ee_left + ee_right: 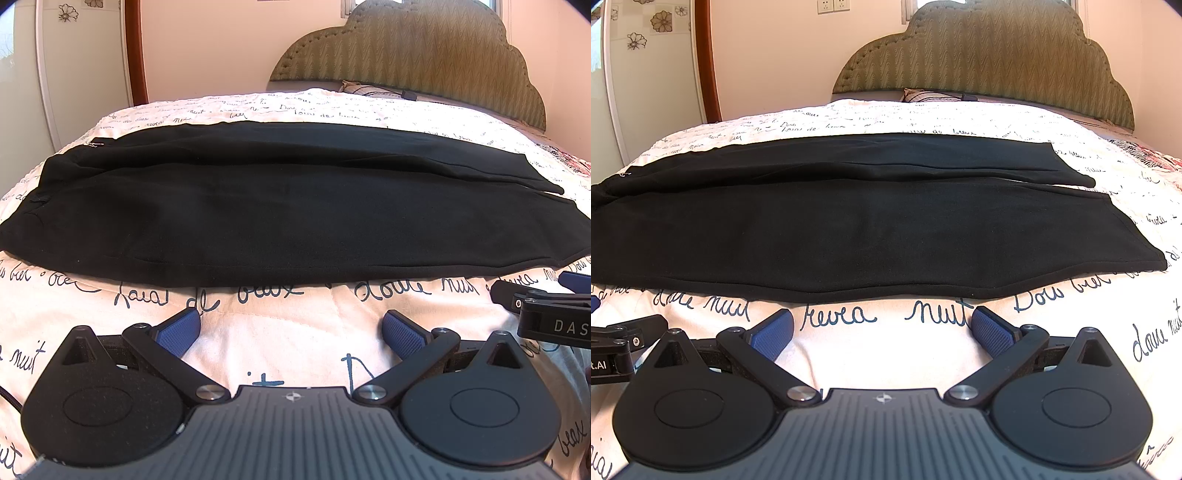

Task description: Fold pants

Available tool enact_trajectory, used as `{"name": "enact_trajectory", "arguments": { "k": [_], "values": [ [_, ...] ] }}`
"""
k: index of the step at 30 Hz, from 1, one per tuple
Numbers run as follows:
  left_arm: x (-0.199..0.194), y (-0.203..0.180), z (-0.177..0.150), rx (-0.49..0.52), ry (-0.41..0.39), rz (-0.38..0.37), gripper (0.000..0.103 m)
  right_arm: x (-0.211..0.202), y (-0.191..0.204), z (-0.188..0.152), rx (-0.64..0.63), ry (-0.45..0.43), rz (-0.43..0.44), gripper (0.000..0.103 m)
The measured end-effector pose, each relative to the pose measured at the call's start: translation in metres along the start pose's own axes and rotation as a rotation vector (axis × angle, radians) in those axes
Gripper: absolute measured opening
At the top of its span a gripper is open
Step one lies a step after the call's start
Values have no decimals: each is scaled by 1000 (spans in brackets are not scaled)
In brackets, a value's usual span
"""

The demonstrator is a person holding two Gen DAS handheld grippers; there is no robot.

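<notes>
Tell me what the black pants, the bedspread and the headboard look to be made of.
Black pants: soft matte fabric, possibly a knit; no sheen, stitched hems.
Bedspread: quilted cream cloth, likely cotton; visible stitch lines, printed dark script.
Headboard: olive upholstery with a zigzag weave and a studded-looking edge.

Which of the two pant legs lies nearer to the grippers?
The front leg, wider, beside the script-printed bedspread; the other leg lies toward the headboard.

Black pants laid flat sideways across the bed, both legs side by side running from waistband at 9 o'clock to hems at 3 o'clock. Fabric's smooth, not folded over yet.
</notes>
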State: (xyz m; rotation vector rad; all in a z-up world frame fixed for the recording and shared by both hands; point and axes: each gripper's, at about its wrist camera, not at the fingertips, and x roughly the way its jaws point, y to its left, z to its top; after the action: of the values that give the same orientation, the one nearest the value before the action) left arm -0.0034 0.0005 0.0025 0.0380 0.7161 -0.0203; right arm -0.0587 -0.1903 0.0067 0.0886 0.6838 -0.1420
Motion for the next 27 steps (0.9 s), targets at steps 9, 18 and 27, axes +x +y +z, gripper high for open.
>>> {"name": "enact_trajectory", "arguments": {
  "k": [9, 18, 27],
  "values": [
    [-1, 0, 0, -1, -2, 0, 103, 0, 0, 0, 1, 0, 1, 103],
    [-3, 0, 1, -4, -8, 0, 103, 2, -1, 0, 1, 1, 1, 103],
    [-3, 1, 0, -6, -12, -9, 102, 2, 0, 0, -2, 2, -1, 103]
  ]
}}
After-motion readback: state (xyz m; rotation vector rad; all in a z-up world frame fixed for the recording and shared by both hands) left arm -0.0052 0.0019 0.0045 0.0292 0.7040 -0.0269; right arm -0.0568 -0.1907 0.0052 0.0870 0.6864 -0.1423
